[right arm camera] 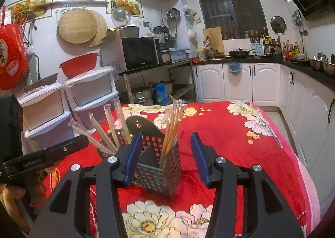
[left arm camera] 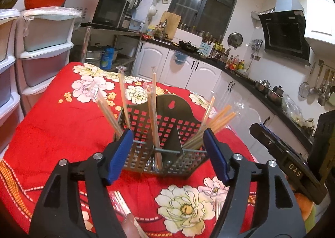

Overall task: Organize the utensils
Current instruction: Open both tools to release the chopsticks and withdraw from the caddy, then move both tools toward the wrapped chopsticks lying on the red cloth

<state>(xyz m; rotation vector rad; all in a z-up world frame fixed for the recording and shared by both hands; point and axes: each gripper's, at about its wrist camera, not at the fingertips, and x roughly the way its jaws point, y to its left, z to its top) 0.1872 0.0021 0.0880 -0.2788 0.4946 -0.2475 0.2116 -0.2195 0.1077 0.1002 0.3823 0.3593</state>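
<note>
2 views. Left wrist first: left gripper (left arm camera: 167, 150) spread wide, blue pads either side of the perforated metal caddy (left arm camera: 165, 133) without pressing on it, nothing held. Caddy upright on the red floral tablecloth (left arm camera: 52, 133), split by a centre divider, so likely meant for sorting by kind. Wrapped chopsticks (left arm camera: 215, 125) leaning out of the right-hand compartment, more (left arm camera: 123, 100) fanned from the left, 1 pair (left arm camera: 155, 116) near the divider. Probably stood handle-down so the wrapped tips stay clear. At least 2 wrapped utensils (left arm camera: 119, 200) flat on the cloth near the camera, apparently not yet sorted. Right gripper's body in at the right edge.

Right wrist next: right gripper (right arm camera: 165, 158) also parted, empty, left pad just in front of the caddy (right arm camera: 159, 166), right pad well clear. Chopstick bundle (right arm camera: 171, 131) upright in the nearer compartment, others (right arm camera: 100, 133) splayed leftward. Left gripper's housing in view at the left.
</note>
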